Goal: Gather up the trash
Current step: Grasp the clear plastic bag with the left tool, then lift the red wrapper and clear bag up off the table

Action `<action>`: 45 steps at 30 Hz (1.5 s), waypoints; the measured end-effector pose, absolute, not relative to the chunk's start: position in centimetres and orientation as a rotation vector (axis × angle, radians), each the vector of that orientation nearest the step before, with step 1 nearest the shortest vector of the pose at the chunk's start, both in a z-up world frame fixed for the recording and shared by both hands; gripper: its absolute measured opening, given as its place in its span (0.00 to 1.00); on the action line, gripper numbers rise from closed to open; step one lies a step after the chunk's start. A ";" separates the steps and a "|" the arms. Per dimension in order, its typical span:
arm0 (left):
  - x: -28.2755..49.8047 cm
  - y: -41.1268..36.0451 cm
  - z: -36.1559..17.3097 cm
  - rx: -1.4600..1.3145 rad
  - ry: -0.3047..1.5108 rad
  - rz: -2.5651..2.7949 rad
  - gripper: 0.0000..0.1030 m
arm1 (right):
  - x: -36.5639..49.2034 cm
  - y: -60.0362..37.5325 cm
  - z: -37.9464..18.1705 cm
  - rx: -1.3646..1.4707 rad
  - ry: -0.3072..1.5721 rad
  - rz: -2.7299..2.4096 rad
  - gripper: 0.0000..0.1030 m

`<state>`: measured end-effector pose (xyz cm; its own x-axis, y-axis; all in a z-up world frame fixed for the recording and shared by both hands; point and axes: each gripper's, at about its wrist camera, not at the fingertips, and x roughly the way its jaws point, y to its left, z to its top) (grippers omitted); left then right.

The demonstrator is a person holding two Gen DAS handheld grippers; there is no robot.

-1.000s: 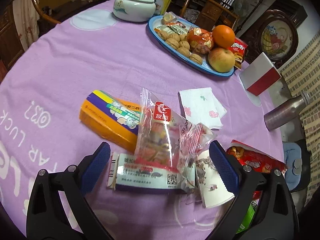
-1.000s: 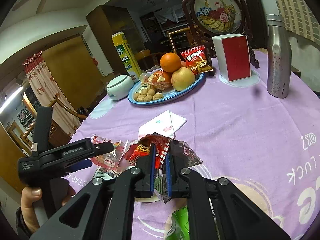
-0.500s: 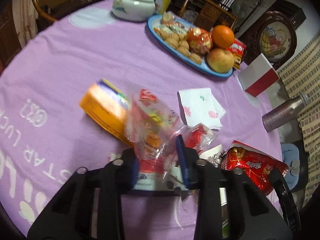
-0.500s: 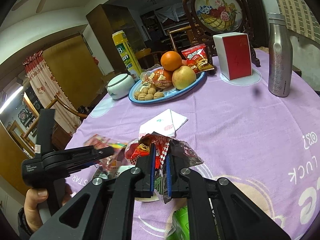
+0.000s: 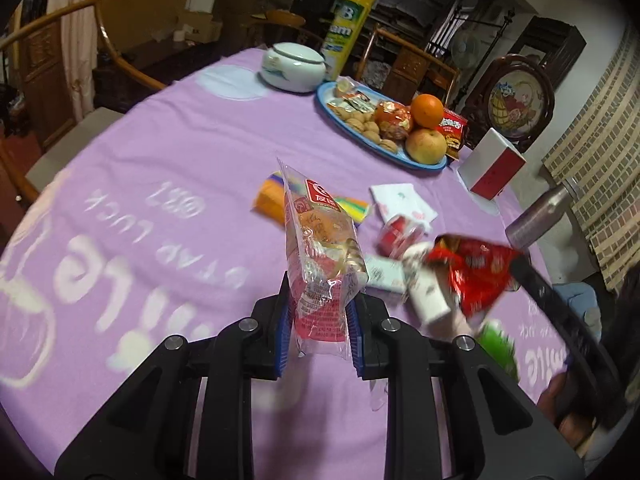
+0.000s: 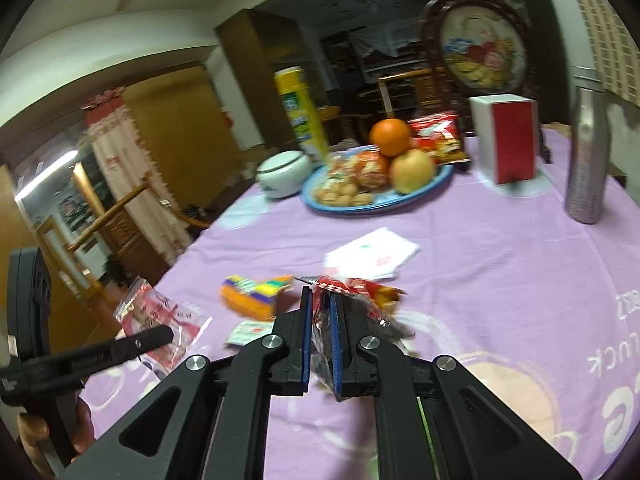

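Note:
A clear snack bag with a red label stands up between the blue pads of my left gripper, lifted off the purple tablecloth; the jaws are closing and the pads press on its lower end. My right gripper is shut on a crumpled red snack wrapper, which also shows blurred in the left wrist view. On the cloth lie an orange and yellow box, a white napkin, a paper cup, a small white packet and a small red wrapper.
At the far side stand a blue plate of fruit and nuts, a white lidded jar, a tall yellow carton, a red and white box and a steel bottle. Wooden chairs ring the table's left edge.
The left jaws went from wide open to closed on the clear bag, then pulled back and lifted it off the pile. The right gripper shifted slightly, still holding the red wrapper.

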<state>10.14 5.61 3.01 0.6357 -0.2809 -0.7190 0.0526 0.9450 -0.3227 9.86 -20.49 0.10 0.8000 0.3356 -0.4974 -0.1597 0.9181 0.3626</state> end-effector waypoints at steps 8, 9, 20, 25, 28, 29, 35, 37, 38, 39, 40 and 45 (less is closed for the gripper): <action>5.0 9.3 1.9 -0.273 0.912 -0.177 0.25 | 7.4 -14.3 -1.3 0.229 0.683 0.463 0.08; 4.5 9.7 1.8 -0.275 0.909 -0.169 0.25 | 7.0 -13.8 -1.5 0.210 0.686 0.466 0.07; 2.2 11.0 -2.1 -0.238 0.992 -0.147 0.25 | 4.9 -12.2 -4.6 0.175 0.779 0.492 0.10; 2.3 11.3 -3.0 -0.256 1.010 -0.153 0.25 | 4.2 -12.7 -3.7 0.167 0.729 0.477 0.56; 2.3 11.6 -3.0 -0.266 1.004 -0.159 0.25 | 3.3 -13.7 -2.4 0.169 0.682 0.492 0.59; 2.4 11.6 -3.1 -0.266 1.005 -0.160 0.25 | 3.3 -14.1 -2.2 0.166 0.676 0.480 0.62; 2.7 11.4 -3.3 -0.272 1.005 -0.176 0.25 | 5.6 -13.9 -2.9 -0.011 0.731 0.321 0.63; 2.7 11.4 -3.4 -0.270 1.009 -0.182 0.25 | 6.4 -13.2 -3.7 -0.084 0.758 0.301 0.58; 2.7 11.4 -3.5 -0.270 1.009 -0.180 0.25 | 6.9 -12.9 -4.1 -0.116 0.770 0.298 0.53; 2.7 11.5 -3.6 -0.272 1.010 -0.180 0.25 | 7.1 -12.7 -4.3 -0.130 0.776 0.299 0.48; 2.8 11.6 -3.6 -0.276 1.012 -0.181 0.25 | 7.6 -12.3 -4.8 -0.160 0.786 0.301 0.46; 2.9 11.7 -3.8 -0.281 1.016 -0.186 0.26 | 9.4 -10.8 -5.9 -0.237 0.800 0.293 0.30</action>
